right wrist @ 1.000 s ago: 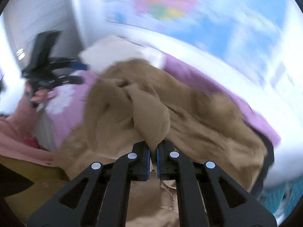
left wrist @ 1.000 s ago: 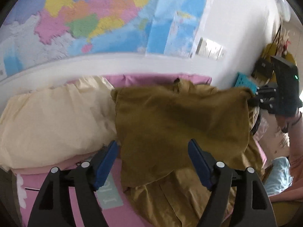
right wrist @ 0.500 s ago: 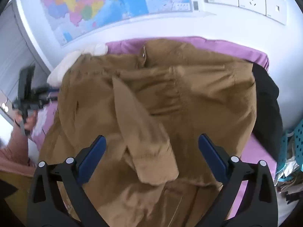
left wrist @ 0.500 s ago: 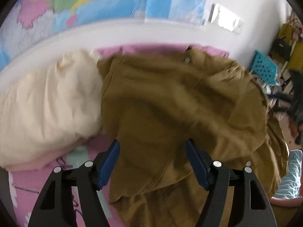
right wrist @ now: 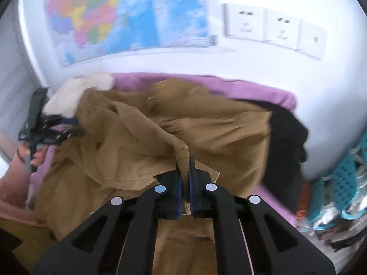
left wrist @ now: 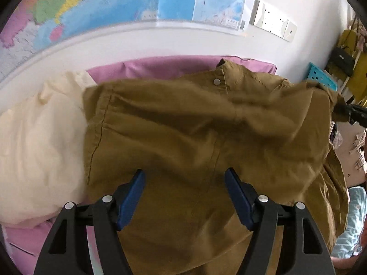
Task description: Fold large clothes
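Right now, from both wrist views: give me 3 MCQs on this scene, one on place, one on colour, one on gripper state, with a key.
1. Where does the cream pillow lie relative to the jacket in the left wrist view?
A. left of it
B. right of it
C. on top of it

2. What colour is the sheet under the jacket?
A. green
B. pink
C. grey

3. What is the right gripper doing?
A. open, above the jacket
B. shut on nothing
C. shut on a cuff

Key:
1 A: the pillow fills the left of the view.
2 B: pink shows behind the collar.
3 C: fabric is pinched between its pads, while the left gripper is open.
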Motion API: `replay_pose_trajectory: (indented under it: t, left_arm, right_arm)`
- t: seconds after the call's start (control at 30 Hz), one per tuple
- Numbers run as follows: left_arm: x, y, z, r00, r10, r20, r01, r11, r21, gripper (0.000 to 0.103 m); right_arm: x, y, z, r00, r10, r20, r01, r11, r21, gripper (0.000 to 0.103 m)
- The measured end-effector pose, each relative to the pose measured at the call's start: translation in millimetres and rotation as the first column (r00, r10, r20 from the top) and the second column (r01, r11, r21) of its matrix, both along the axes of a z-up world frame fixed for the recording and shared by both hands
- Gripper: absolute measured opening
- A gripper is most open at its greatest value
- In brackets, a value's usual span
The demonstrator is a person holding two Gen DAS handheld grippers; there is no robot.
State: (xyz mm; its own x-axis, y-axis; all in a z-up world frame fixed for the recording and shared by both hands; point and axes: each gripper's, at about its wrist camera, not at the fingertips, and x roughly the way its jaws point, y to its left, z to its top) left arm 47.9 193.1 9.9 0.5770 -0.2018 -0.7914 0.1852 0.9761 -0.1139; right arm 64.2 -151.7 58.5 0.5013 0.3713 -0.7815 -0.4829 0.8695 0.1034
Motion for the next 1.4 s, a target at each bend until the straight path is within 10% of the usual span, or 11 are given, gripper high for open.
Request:
replay_pose_trajectory:
  t: [0.1,0.17,0.43,0.53,0.63,0.77,0.93,1.13,1.27,1.4]
  left_arm:
    - [12.4,-11.6,-14.7,1.000,0.008,-0.024,-0.007,0.999,0.039,0.070]
    - [20.9,-16.2,-25.8,0.998,0.016,-0.056,-0.013,0.998,0.055,0.071]
    - [21.7,-10.8,-19.9,0.999,0.018,-0.045,-0.016,0.998,0.054,0.071]
    - [17.5,-10.9,-7.0,1.000,0.000,0.004,0.000,0.998,0.058,0.071]
    - [24.8,-11.2,-1.5,1.000,0.016,0.010,-0.016,0.999,0.045,0.071]
    - [36.3,-10.7,-5.8,0.999,0.046,-0.014,-0.045,0.998,0.041,0.071]
    - [32.9,-5.4,-6.3,0.999,0.031,-0.026,-0.031,0.999,0.037,0.071]
    - [50.6,-9.0,-23.8,0.996,0.062,-0.061,-0.058,0.996,0.065,0.071]
    - [49.6,-15.6,-31.5,0.996,0.061,-0.066,-0.054,0.992,0.110,0.073]
    - [40.4,-12.3,-20.7,0.998,0.047,-0.052,-0.042,0.995,0.096,0.073]
  right_arm:
    - [34.7,-7.9,-31.0,0.991,-0.104,-0.083,0.101,0.994,-0.041,0.008]
    - [50.1,-15.0,-52.0,0.978,-0.173,-0.115,0.170,0.985,-0.036,0.035]
    - [34.7,-45.9,-63.7,0.983,-0.149,-0.104,0.169,0.959,0.229,0.086]
    - [31.2,-38.5,-78.3,0.985,-0.148,-0.091,0.161,0.974,0.157,0.075]
    - [42.8,-32.7,-96.5,0.975,-0.125,-0.186,0.151,0.980,0.131,0.020]
    - [29.9,-50.7,-74.0,0.975,-0.101,-0.196,0.150,0.955,0.255,0.013]
    - [8.2,-85.7,-32.2,0.971,-0.074,-0.228,0.163,0.901,0.402,0.012]
    - [35.4,-60.2,-73.8,0.958,-0.196,-0.211,0.230,0.961,0.153,0.013]
    - [40.2,-50.7,-99.7,0.953,-0.236,-0.188,0.246,0.969,0.031,0.027]
    - [13.0,-56.4,-66.3,0.962,-0.270,-0.036,0.272,0.957,0.106,0.050]
